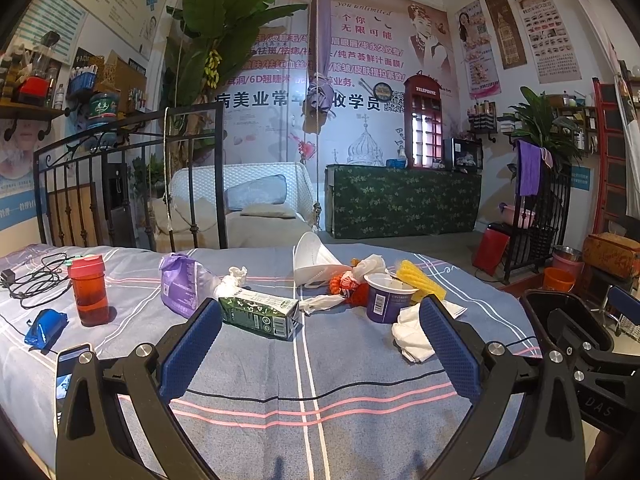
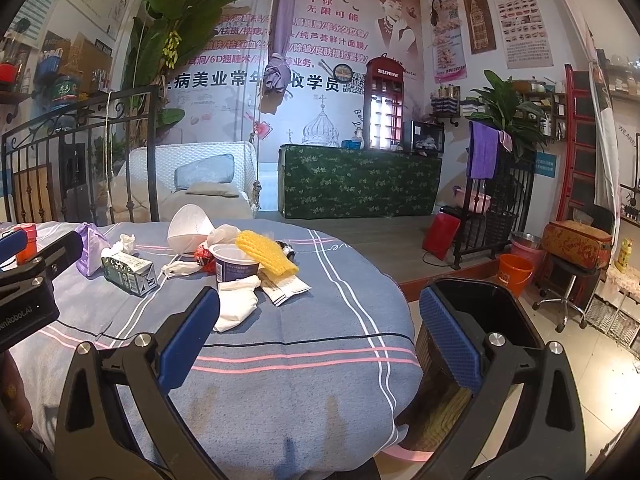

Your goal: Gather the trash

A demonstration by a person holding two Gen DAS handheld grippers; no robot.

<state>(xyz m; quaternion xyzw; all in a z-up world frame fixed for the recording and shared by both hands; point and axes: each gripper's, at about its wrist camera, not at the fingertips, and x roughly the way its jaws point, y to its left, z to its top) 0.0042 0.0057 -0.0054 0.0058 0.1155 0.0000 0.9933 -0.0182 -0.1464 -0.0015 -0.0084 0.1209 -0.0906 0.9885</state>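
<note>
**Q:** Left wrist view, what's logged?

**A:** My left jaws [image 1: 320, 340] stand wide apart, nothing between them, hovering low over the striped bed cover [image 1: 320, 408]. Trash lies ahead in a loose cluster: green milk carton [image 1: 260, 313] on its side nearest the left pad, purple yogurt cup [image 1: 386, 298] upright toward the right, crumpled white tissue [image 1: 412, 338] just beside the right pad, white face mask [image 1: 316, 258] and yellow foam net [image 1: 420, 282] further back. The black bin [image 1: 568, 320] sits off the bed's right edge. The red bottle [image 1: 89, 290], blue clip [image 1: 42, 326] and phone [image 1: 68, 364] at left don't look like trash; I'd leave them.

**Q:** Right wrist view?

**A:** My right jaws [image 2: 320, 332] are also spread and empty. The tissue [image 2: 236, 306] is just ahead of the left pad; the cup [image 2: 236, 268] and foam net [image 2: 266, 256] touch behind it. The bin [image 2: 488, 312] gapes directly past the right pad.

**Q:** Best approach?

**A:** My judgement: right jaws take the tissue first, closing across its bulk, then swing a short way right to the bin. Grip the carton across its narrow faces.

**Q:** Clearance?

**A:** Open cover in front. Watch the black cable [image 2: 280, 345] across the bed and the other gripper [image 2: 28, 280] at left.
</note>
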